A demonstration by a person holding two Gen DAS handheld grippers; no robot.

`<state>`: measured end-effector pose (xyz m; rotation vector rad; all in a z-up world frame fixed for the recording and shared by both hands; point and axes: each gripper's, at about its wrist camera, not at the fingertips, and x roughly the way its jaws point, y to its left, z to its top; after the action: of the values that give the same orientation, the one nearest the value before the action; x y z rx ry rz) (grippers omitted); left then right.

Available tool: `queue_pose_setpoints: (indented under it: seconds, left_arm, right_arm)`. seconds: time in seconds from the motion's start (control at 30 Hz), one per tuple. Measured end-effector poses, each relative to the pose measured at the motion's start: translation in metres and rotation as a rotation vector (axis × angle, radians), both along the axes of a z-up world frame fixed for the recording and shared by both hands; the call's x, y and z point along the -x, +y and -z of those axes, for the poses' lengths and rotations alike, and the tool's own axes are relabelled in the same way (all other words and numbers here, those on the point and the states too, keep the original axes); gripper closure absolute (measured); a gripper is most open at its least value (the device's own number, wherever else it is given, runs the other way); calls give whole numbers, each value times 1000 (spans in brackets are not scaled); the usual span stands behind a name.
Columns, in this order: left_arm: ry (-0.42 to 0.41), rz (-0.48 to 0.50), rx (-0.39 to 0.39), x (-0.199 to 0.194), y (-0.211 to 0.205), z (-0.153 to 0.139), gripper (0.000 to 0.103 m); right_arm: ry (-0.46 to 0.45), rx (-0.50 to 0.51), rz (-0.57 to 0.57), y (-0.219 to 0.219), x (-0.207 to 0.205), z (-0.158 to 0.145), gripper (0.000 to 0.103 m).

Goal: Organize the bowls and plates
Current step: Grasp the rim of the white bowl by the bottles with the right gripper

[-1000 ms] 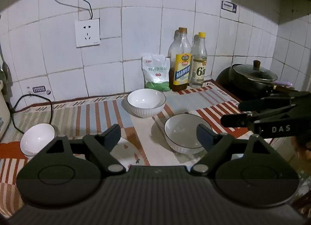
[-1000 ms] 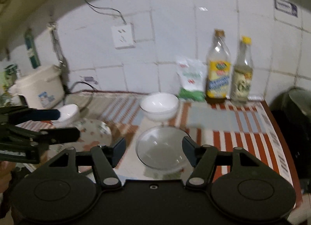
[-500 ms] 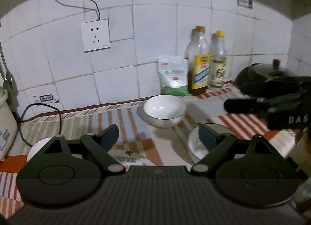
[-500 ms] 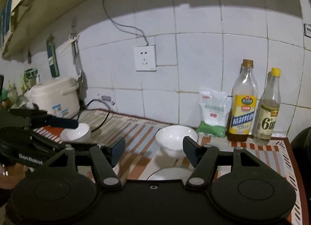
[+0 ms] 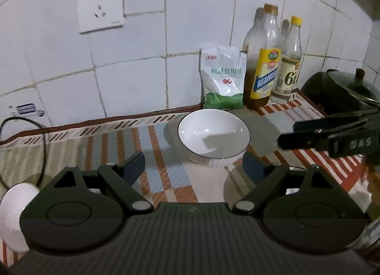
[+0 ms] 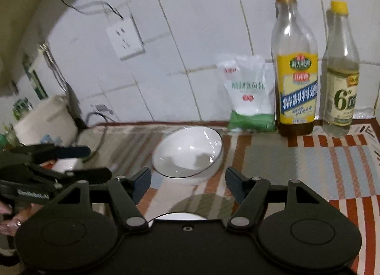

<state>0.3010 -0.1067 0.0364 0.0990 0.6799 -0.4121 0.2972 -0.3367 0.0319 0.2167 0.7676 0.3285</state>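
My left gripper [image 5: 191, 168] and right gripper [image 6: 187, 183]: both spread wide, holding nothing. Ahead, between the fingers: white bowl with dark rim [image 5: 213, 138], empty, on striped cloth [image 5: 99, 146]. Near bowl [image 6: 177, 216]: only its rim shows under my right gripper. Small white bowl [image 5: 13, 215]: left edge. Back wall: salt bag [image 6: 249, 99], yellow-labelled bottle [image 6: 295, 73] holding dark liquid low down, clear bottle marked "6" [image 6: 340, 77]. Lidded wok [image 5: 342, 92]: right. Open cloth lies right of the bowl.

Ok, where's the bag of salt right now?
The bag of salt stands against the tiled wall at the back of the counter, just left of the yellow-labelled bottle and behind the white bowl; both wrist views show it.
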Motion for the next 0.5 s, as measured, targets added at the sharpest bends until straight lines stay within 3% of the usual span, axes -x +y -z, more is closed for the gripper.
queue_pose_setpoints:
  seconds: [0.2,0.33,0.5]
  left_arm:
    - [78,-29,18,-39,-9,20,28]
    - [154,-44,38,-62,-12,37,40]
    - [181,-41,22,-77,-19,53,48]
  right_arm:
    - [69,31,13,1,-39,19,34]
    - [105,54,28,-3,-58,31,48]
    - [141,45,42,-8,-75,44,55]
